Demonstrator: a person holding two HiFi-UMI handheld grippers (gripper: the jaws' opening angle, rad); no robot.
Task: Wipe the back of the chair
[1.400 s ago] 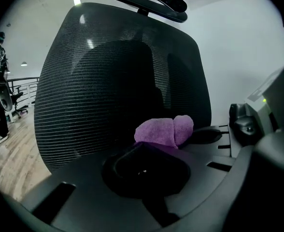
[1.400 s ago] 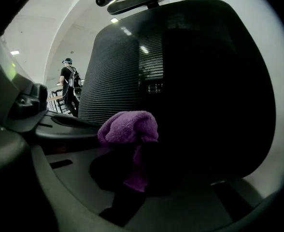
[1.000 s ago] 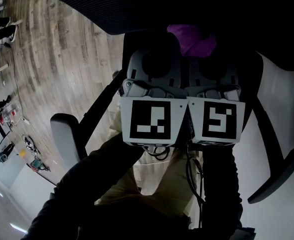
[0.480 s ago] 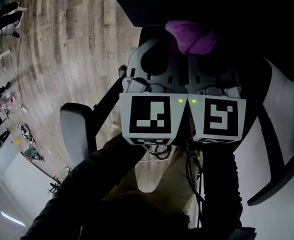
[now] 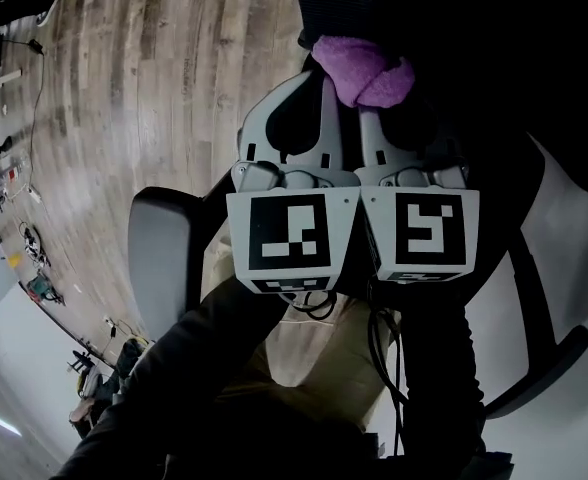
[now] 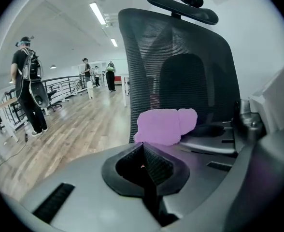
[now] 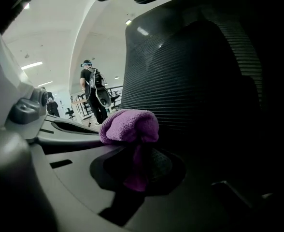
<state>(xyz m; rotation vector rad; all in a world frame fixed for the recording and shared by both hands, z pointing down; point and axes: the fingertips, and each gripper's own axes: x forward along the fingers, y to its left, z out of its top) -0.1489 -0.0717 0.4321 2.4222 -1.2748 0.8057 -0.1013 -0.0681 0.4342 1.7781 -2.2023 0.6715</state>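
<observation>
Over a wooden floor (image 5: 154,88), a purple cloth (image 7: 130,124) is pinched between the fingers of the right gripper (image 7: 138,163) and bunched past their tips at the chair back (image 7: 195,66). The fingers of the left gripper (image 6: 143,162) are pressed together, empty.

You wore long black sleeves (image 5: 179,393) and khaki trousers (image 5: 309,368). The left gripper (image 6: 143,151) and the right gripper (image 7: 138,166) both had smooth, pale grey moulded shells. At the jaws each had a black recess holding dark ribbed pads (image 6: 157,166). Behind the shells, the left cube (image 5: 289,238) and the right cube (image 5: 424,233) were white, and each carried a black square marker with a blocky white pattern. Black cables (image 5: 382,353) looped out beneath the cubes and ran down beside your right sleeve.
</observation>
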